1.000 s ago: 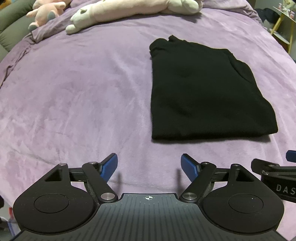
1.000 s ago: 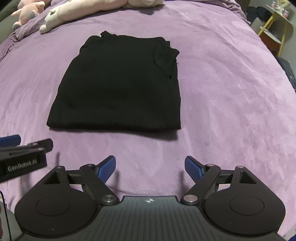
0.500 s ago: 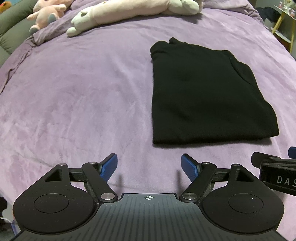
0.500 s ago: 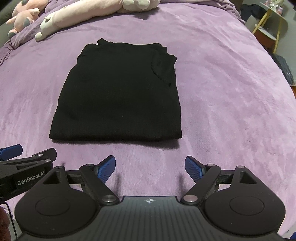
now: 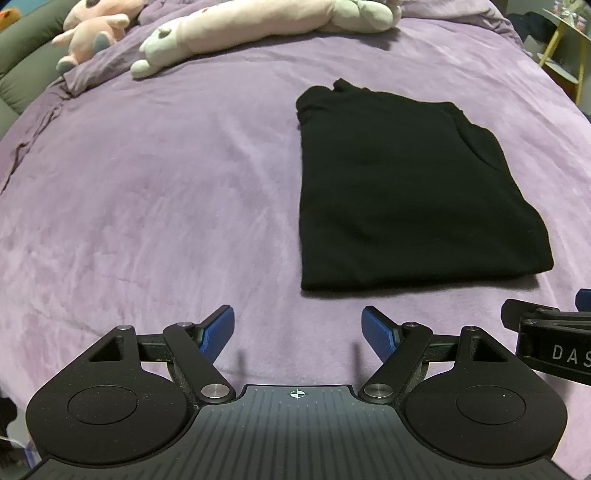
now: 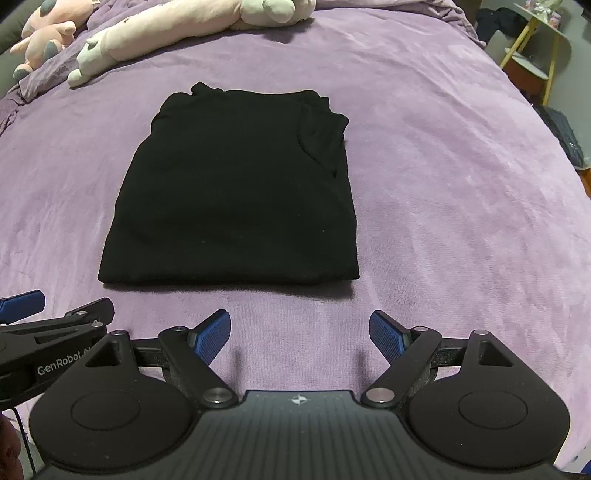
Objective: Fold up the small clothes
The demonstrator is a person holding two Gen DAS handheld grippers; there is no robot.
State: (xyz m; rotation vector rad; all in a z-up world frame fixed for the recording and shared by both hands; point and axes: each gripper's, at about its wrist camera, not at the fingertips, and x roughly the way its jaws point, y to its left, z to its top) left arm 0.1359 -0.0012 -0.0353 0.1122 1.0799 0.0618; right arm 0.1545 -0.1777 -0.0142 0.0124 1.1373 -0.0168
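Purple plush bedding [image 5: 155,192] fills nearly all of both wrist views, its nap brushed into lighter and darker streaks. On it lies the black garment [image 6: 236,192], folded into a neat, roughly rectangular stack with its near edge straight and a few bunched folds at the far right corner. In the left wrist view the same garment [image 5: 399,188] sits ahead and to the right; in the right wrist view it lies ahead and slightly left of centre.

Along the far edge of the bed rests a long cream and pink plush toy [image 5: 258,29], and beside it, further left, a smaller pink plush toy [image 5: 92,31]. A yellow-legged side table [image 6: 532,48] stands off the bed at the upper right.

Nearer the cameras, the left gripper [image 5: 298,330] hovers over bare bedding just short of the garment's near edge, its blue-padded jaws spread wide with nothing between them. The right gripper [image 6: 300,330] is likewise spread wide and empty, close to the garment's near edge without touching it. Each gripper shows at the side of the other's view.
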